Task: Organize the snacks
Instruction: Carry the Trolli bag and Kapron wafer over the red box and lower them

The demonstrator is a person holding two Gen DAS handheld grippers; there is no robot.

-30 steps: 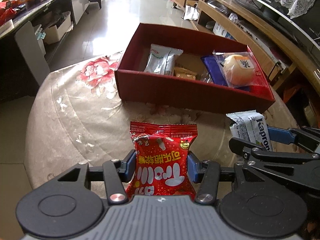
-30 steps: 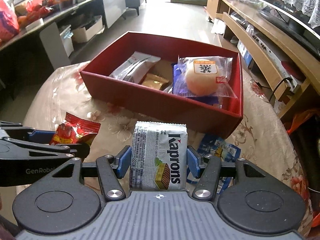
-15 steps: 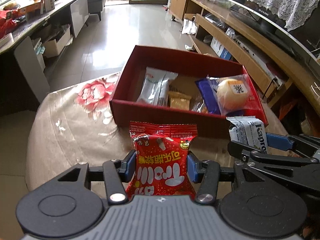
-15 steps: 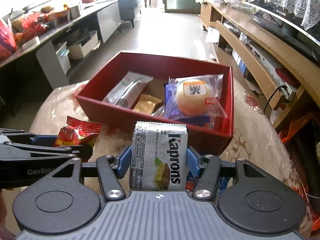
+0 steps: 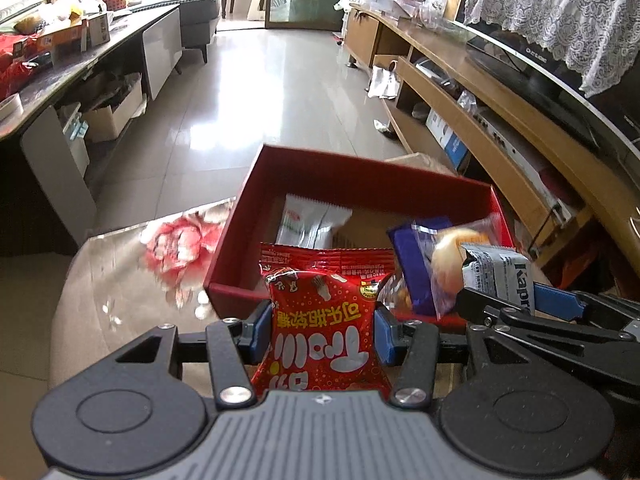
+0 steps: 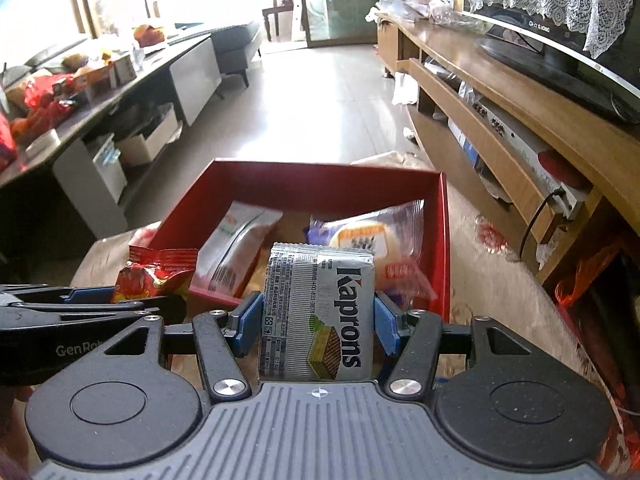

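My left gripper [image 5: 322,330] is shut on a red candy packet [image 5: 326,332] and holds it in the air before the near wall of the red box [image 5: 360,176]. My right gripper [image 6: 318,322] is shut on a silver Kaprons wafer pack [image 6: 320,312], also raised before the box [image 6: 320,176]. The box holds a white sachet [image 5: 308,224], a bun in clear wrap [image 6: 372,240] over a blue packet [image 5: 412,264], and other small snacks. Each gripper shows at the edge of the other's view.
The box sits on a round table with a beige floral cloth [image 5: 132,280]. A wooden TV bench [image 6: 520,128] runs along the right. A dark cluttered counter [image 5: 60,72] stands on the left. Tiled floor lies beyond.
Both grippers have risen and tilted up with their snacks still held. The red box now sits lower and closer in both views, and more of the room shows.
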